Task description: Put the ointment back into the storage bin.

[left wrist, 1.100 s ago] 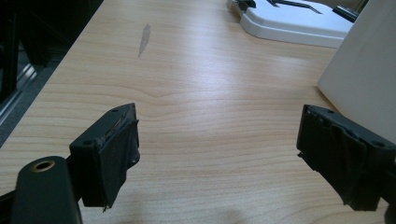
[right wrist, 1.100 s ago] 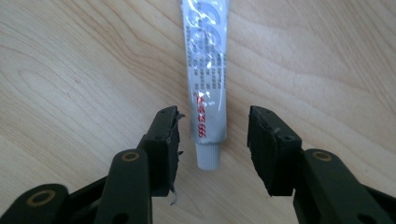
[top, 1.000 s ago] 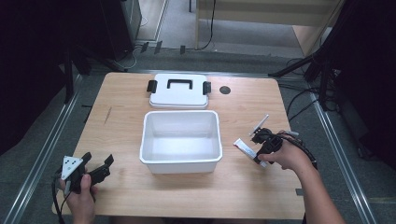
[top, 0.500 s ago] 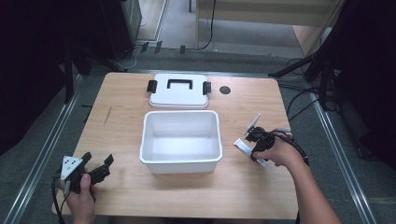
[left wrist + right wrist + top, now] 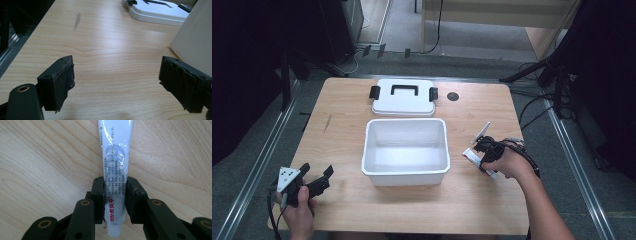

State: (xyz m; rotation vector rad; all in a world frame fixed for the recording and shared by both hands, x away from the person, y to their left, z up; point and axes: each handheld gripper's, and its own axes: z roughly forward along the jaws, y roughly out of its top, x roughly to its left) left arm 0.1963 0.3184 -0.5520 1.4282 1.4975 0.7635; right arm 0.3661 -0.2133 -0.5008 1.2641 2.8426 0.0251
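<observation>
Glossy plastic tube; matt wood-grain table; smooth white plastic bin

A tub sits mid-desk before me, its lid lying behind it. My right tool and its tube are just right of the tub; my left tool is at the near-left corner.
</observation>
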